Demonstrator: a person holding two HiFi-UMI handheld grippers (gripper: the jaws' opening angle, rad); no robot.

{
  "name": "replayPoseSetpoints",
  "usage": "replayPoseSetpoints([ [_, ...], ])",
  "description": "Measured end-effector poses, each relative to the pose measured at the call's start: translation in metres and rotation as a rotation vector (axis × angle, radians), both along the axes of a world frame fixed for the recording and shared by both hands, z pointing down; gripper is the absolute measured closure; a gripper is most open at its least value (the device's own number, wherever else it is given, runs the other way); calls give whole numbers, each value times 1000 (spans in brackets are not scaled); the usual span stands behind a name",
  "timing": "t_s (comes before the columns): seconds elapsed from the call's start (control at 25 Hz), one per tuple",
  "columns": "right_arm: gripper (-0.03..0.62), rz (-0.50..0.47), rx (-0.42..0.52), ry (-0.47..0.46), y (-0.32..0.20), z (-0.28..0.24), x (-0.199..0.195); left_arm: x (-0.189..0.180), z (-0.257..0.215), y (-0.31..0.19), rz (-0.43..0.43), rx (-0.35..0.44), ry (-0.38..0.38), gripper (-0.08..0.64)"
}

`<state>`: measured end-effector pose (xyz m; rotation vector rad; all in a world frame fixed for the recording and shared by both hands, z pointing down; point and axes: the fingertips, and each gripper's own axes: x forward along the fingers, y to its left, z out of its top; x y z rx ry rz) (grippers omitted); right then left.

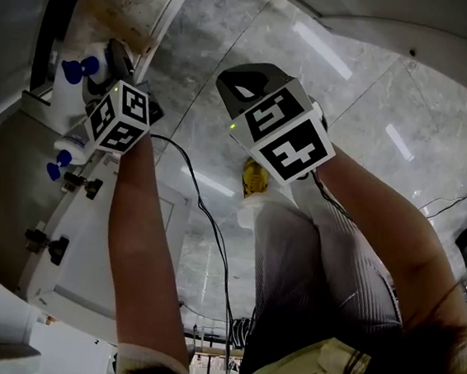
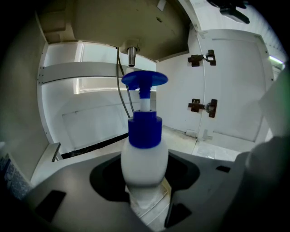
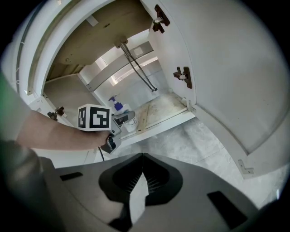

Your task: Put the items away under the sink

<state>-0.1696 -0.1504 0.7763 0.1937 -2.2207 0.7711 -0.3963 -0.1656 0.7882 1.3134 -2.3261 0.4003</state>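
Two grippers, one bottle. The left gripper [image 2: 144,183] had its jaws clamped on one white pump bottle [image 2: 144,165], blue-topped, held inside the open under-sink cabinet [image 2: 90,122]. Two door hinges [image 2: 202,58] were counted. The right gripper [image 3: 143,167] was outside the cabinet, jaws together, empty. No print was legible.

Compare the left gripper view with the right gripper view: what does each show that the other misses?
Left gripper view only: the left hand-held gripper with its jaws clamped on the white pump bottle. Right gripper view only: the right hand-held gripper, jaws together and empty, the left one's marker cube and forearm from outside, and the marble floor. Both: the open under-sink cabinet, its hoses and door hinges.
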Motion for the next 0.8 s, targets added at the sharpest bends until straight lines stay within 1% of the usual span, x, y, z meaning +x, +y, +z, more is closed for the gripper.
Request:
replayPoseSetpoints([
  [0.2, 566, 21, -5, -2, -3, -1, 3, 0, 1, 4, -17, -23, 9, 327],
  [0.44, 566, 58, -42, -43, -6, -10, 1, 3, 0, 6, -11, -41, 2, 325],
  [0.56, 566, 72, -51, -52, -6, -13, 3, 7, 1, 11, -12, -56, 3, 311],
  [0.68, 566, 75, -45, -48, -5, -17, 6, 12, 0, 18, -18, -69, 12, 304],
  [0.8, 566, 87, -49, -29, -2, -22, 13, 22, 0, 32, -30, -92, 39, 302],
])
